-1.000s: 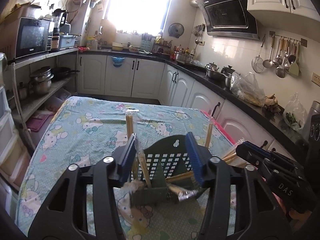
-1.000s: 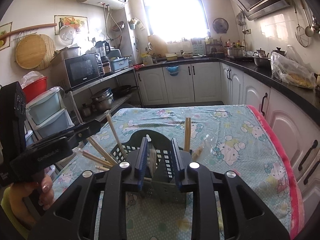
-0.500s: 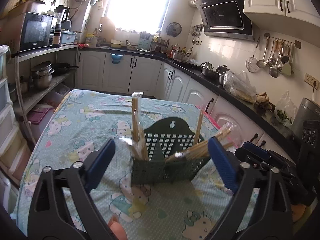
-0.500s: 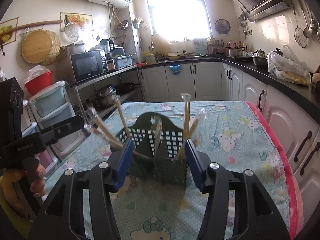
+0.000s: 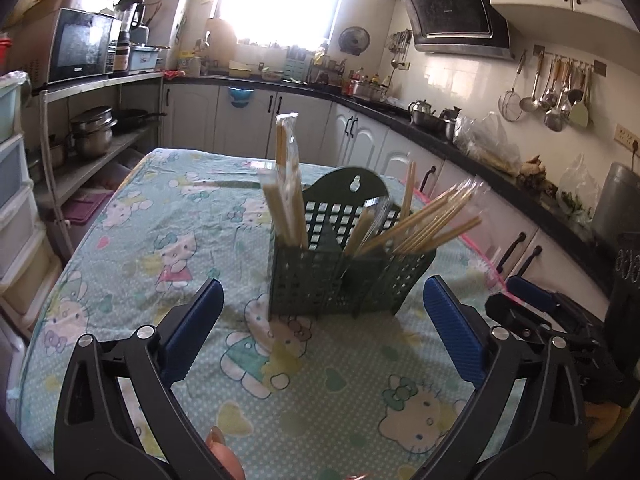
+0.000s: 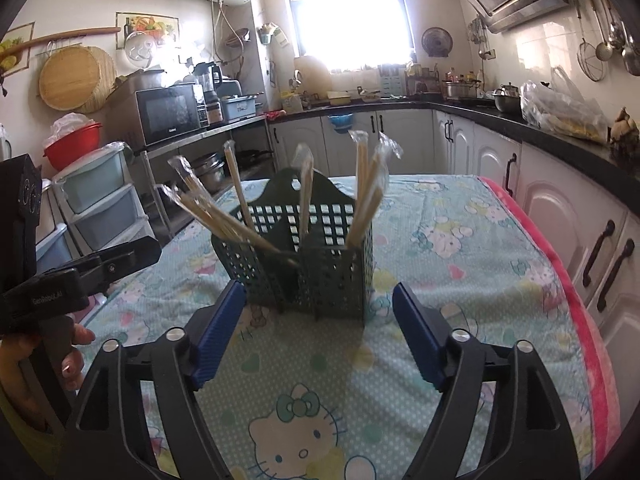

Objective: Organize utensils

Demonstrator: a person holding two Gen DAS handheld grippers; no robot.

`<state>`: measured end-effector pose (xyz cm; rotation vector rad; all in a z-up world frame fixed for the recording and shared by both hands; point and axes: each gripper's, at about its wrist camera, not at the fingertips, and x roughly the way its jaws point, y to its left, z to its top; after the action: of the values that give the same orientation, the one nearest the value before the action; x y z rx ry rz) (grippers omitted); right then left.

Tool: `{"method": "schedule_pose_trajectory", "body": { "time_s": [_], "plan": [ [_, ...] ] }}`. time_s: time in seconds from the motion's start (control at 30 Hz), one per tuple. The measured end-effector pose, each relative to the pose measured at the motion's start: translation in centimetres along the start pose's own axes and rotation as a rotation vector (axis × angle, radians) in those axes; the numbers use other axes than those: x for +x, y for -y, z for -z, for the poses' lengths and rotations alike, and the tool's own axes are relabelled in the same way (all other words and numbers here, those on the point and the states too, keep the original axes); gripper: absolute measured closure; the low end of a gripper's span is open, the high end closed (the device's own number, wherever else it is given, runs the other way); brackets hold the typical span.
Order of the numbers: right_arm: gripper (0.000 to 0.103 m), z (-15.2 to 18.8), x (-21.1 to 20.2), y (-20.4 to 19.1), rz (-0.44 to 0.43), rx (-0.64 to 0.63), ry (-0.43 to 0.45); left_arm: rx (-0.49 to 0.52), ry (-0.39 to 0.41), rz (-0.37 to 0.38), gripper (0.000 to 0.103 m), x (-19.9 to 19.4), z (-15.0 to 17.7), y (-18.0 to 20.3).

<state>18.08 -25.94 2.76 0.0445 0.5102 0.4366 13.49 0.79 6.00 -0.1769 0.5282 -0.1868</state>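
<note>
On the table with the cartoon-cat cloth (image 5: 168,248) stands a dark green perforated utensil caddy (image 5: 344,284), upright, with a tall rounded back plate and a divider that splits it into compartments. In the left wrist view, its left compartment holds plastic-wrapped wooden chopsticks (image 5: 286,184) standing nearly upright; the right compartment holds a larger fan of wrapped chopsticks (image 5: 432,220) leaning out over the right rim (a single bare stick rises straight behind them).

In the right wrist view the same caddy (image 6: 308,276) shows its leaning bundle (image 6: 208,208) at the left, one wrapped pair (image 6: 306,192) near the middle divider, and another few wrapped pairs (image 6: 368,196) at the right end.

The left gripper (image 5: 320,320) hangs short of the caddy, its blue-padded jaws opening and already very wide, nothing between them but tablecloth. The right gripper (image 6: 318,332) is likewise back from the caddy, jaws opening, holding nothing. A hand (image 6: 60,360) grips the left tool's handle at the frame's left edge.
</note>
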Motion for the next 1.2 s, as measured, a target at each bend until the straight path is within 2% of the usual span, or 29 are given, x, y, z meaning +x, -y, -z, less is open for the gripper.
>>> {"method": "schedule_pose_trajectory", "body": {
  "time_s": [0.2, 0.43, 0.73, 0.83, 1.2],
  "plan": [
    [0.018, 2.0, 0.4, 0.3, 0.002, 0.003, 0.017, 0.032, 0.033, -0.057, 0.011, 0.6, 2.5, 0.2],
    [0.009, 3.9, 0.1, 0.6, 0.041, -0.001, 0.104, 0.038, 0.088, -0.082, 0.011, 0.8, 4.2, 0.0],
    [0.007, 4.9, -0.3, 0.6, 0.132, -0.025, 0.209, 0.028, 0.158, -0.108, 0.011, 0.6, 5.2, -0.4],
    [0.007, 5.3, -0.1, 0.9, 0.151, -0.014, 0.206, 0.039, 0.159, -0.141, 0.011, 0.8, 5.4, -0.3],
    [0.007, 5.9, -0.4, 0.8, 0.180, 0.006, 0.227, 0.053, 0.164, -0.142, 0.011, 1.3, 6.1, -0.4]
  ]
}}
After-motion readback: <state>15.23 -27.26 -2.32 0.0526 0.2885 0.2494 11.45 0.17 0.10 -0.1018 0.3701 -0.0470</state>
